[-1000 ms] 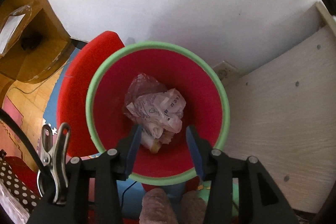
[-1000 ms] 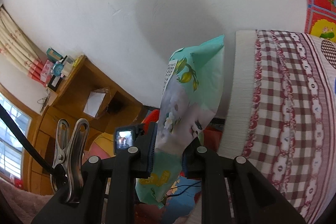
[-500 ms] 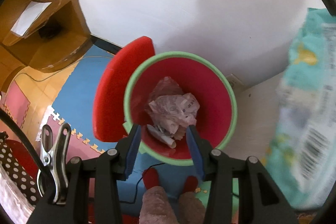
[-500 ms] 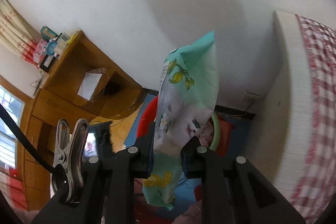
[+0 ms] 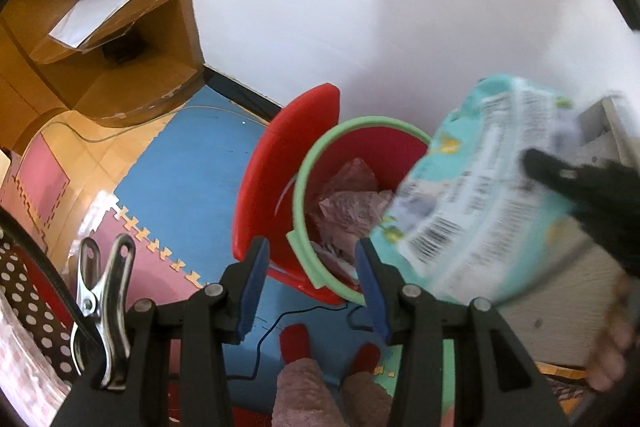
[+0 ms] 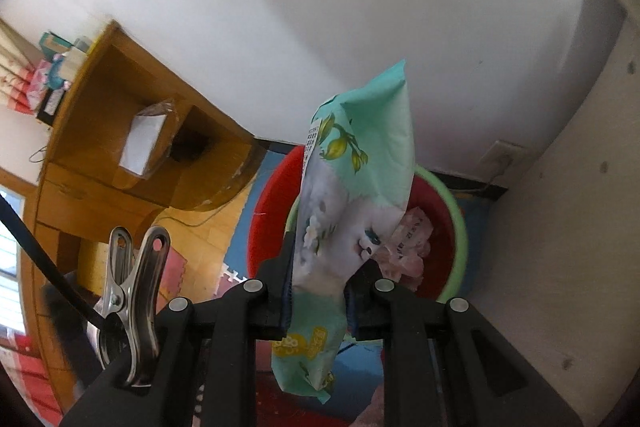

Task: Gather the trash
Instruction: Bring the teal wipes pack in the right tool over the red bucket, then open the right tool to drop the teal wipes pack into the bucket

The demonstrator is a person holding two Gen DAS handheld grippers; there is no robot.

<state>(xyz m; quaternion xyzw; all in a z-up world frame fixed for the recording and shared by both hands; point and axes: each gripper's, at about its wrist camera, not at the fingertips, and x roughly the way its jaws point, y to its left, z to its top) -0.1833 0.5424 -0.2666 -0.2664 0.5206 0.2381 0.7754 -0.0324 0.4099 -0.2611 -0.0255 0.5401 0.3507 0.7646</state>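
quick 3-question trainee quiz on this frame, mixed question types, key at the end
1. True or false: the left gripper holds the teal packet.
2. What lies inside the red bin?
A. crumpled paper and plastic
B. water
C. nothing
3. Fill in: the bin's rim is ___ in colour.

Key
1. False. The left gripper's jaws stand open and empty; the right gripper is shut on the packet.
2. A. Crumpled trash sits in the bin.
3. Green.
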